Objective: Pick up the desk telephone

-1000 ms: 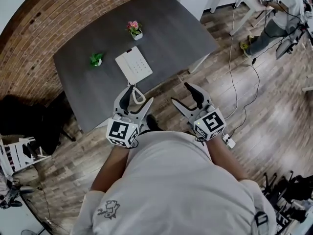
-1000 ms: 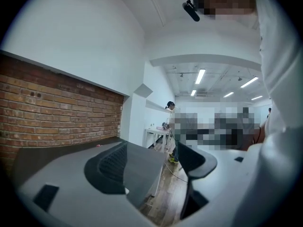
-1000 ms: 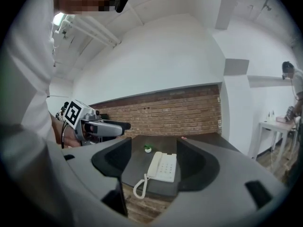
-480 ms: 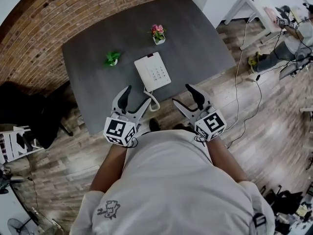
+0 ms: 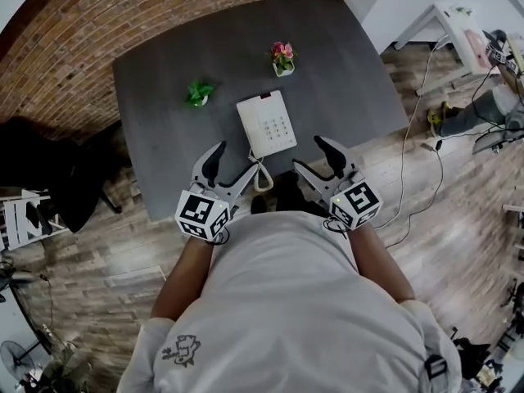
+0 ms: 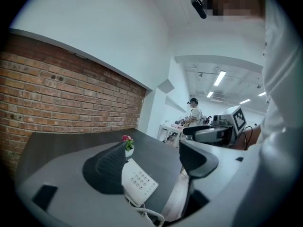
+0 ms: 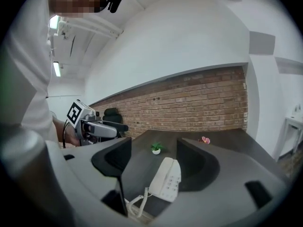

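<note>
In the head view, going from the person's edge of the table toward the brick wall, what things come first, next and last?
Curly cord → white telephone → little green plant → pot of pink flowers.

Desk telephone (image 5: 267, 124): smooth white plastic, slight sheen; coiled cord (image 5: 262, 177) the same. Table (image 5: 344, 64): dark grey top, matt, faint grain. Floor (image 5: 98, 252): wood-look planks, low sheen. Wall (image 5: 57, 31): rough red brick. Left gripper (image 5: 233, 160) and right gripper (image 5: 309, 154): matt grey plastic; inner jaw faces dark, ribbed. Shirt (image 5: 286, 301): white cloth.
</note>
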